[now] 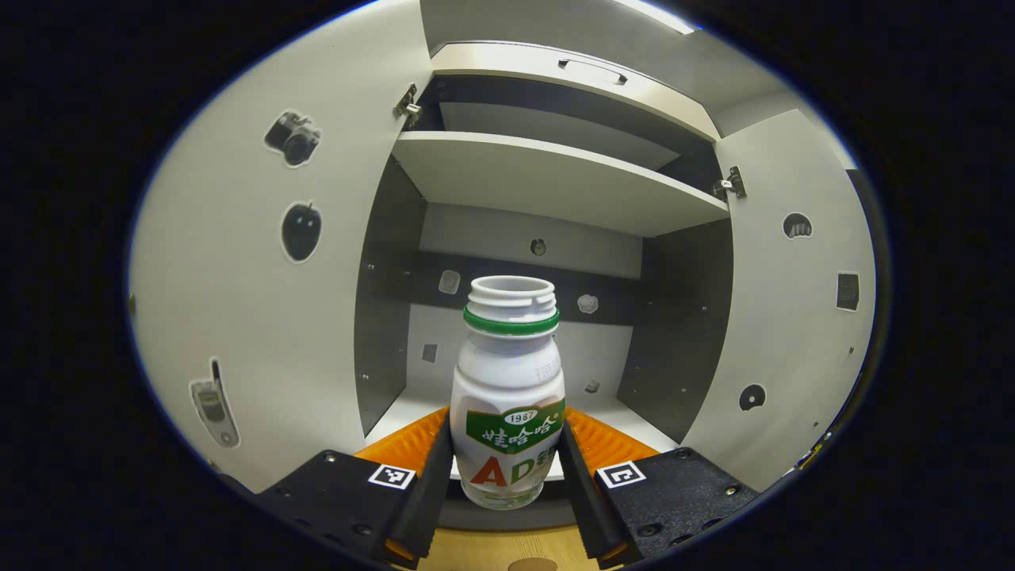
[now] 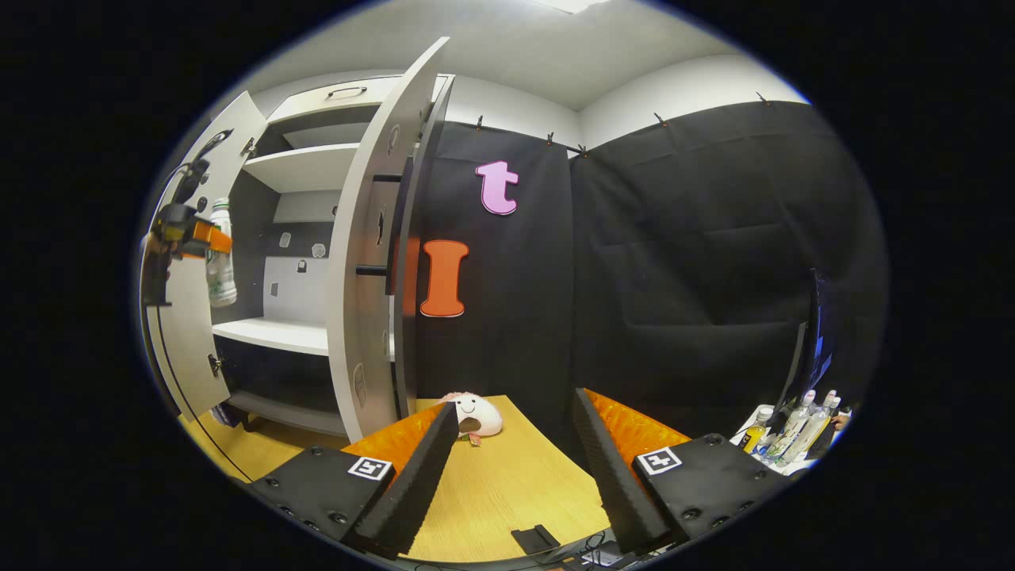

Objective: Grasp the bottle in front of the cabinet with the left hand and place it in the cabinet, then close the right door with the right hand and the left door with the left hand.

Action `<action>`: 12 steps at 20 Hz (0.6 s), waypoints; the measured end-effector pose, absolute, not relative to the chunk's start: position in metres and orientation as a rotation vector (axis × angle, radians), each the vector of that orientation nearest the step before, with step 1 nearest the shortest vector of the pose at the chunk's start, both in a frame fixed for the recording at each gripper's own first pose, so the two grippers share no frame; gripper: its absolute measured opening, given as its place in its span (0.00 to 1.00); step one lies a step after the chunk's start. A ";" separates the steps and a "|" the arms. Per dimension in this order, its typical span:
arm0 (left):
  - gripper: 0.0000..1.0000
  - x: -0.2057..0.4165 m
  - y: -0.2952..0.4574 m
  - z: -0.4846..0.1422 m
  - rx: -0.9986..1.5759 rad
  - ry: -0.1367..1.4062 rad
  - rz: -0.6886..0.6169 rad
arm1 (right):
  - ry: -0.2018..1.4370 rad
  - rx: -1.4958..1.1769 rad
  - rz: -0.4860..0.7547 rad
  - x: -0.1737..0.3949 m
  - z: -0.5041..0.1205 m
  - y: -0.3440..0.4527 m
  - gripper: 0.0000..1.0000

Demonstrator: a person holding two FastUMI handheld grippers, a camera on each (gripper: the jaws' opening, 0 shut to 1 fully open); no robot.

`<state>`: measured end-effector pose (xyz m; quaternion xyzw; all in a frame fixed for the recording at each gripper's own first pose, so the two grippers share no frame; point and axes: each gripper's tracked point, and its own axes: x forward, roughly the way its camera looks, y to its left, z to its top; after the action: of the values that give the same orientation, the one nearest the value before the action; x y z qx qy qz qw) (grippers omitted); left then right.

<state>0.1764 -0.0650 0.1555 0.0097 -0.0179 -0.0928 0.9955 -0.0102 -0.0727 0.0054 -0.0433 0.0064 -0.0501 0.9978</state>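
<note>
Left tongs are squeezing the bottle from both sides, holding it up in front of the open cabinet, above its lower shelf. Right tongs are hanging wide open with nothing in them, over the table near the right door.

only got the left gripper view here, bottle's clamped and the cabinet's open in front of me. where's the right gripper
Observer: The right gripper is open with nothing between its fingers, low over the wooden table, to the right of the cabinet.
Operator: anything on the table near it
Observer: A small white plush toy lies just beyond it, close to the edge of the right door.
Operator: is my bottle over the shelf yet
Observer: From the side, the bottle in the left gripper hangs above the level of the lower shelf, at the cabinet's front opening.
</note>
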 end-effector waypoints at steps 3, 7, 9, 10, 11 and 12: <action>0.69 0.207 -0.073 0.166 0.103 -0.030 -0.176 | 0.022 -0.092 -0.107 -0.012 0.002 -0.075 0.96; 0.69 0.249 -0.100 0.150 0.125 0.008 -0.203 | 0.028 -0.092 -0.129 -0.014 0.001 -0.084 0.96; 0.69 0.269 -0.115 0.134 0.126 0.057 -0.228 | 0.030 -0.085 -0.137 -0.014 0.002 -0.087 0.96; 0.70 0.278 -0.123 0.127 0.119 0.079 -0.240 | 0.031 -0.081 -0.142 -0.014 0.002 -0.090 0.96; 0.69 0.286 -0.128 0.120 0.115 0.100 -0.247 | 0.031 -0.076 -0.148 -0.014 0.002 -0.092 0.96; 0.69 0.292 -0.134 0.114 0.114 0.116 -0.254 | 0.031 -0.073 -0.151 -0.013 0.002 -0.092 0.96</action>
<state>0.2925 -0.1340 0.1135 0.0570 0.0579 -0.1264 0.9886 -0.0133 -0.0923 0.0017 -0.0363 0.0157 -0.0756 0.9964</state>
